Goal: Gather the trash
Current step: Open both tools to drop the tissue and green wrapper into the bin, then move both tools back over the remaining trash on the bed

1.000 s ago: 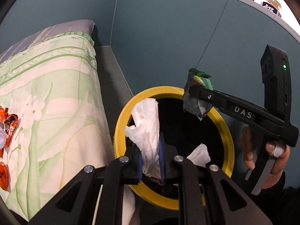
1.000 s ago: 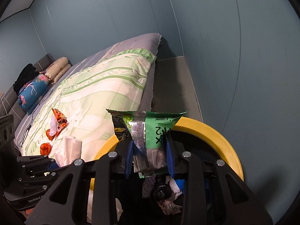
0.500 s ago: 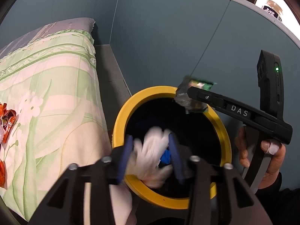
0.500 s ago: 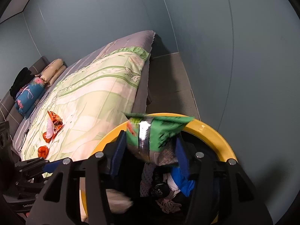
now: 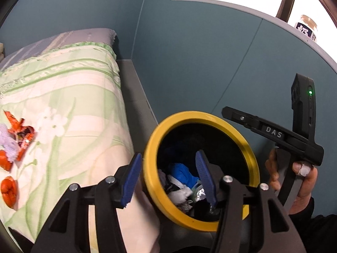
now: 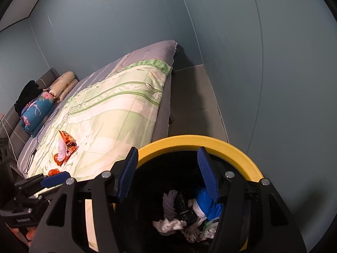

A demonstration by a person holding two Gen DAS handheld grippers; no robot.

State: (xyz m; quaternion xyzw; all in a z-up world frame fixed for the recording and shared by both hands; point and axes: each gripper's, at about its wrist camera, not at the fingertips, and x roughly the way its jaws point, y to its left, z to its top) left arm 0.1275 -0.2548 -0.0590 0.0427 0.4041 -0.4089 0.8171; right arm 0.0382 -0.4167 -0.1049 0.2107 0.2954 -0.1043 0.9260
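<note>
Left wrist view: left claw (image 5: 167,176) spread wide and empty, one blue pad (image 5: 131,178) outside the yellow rim of the bin (image 5: 151,147), the other over the opening. Bin standing on the floor just right of the bed (image 5: 63,97), near the teal wall. Inside the bin, trash (image 5: 181,181): white tissue, blue plastic, a bit of silver foil. Right claw (image 5: 228,112) seen from the side at the far right edge of the bin, held by a hand (image 5: 294,181); nothing between its fingers. On the bed at the left, orange wrappers (image 5: 20,135) with a white scrap, well apart from the bin.

Right wrist view: right claw (image 6: 166,172) released, pads apart above the bin (image 6: 231,147), holding nothing. Trash (image 6: 189,215) piled at the bottom: tissue, dark bag, blue plastic, a green-edged wrapper. Orange wrappers (image 6: 66,143) lying mid-bed on the green floral cover; pillows (image 6: 63,84) stacked at the far left end. Left claw (image 6: 54,178) visible low at the left edge.
</note>
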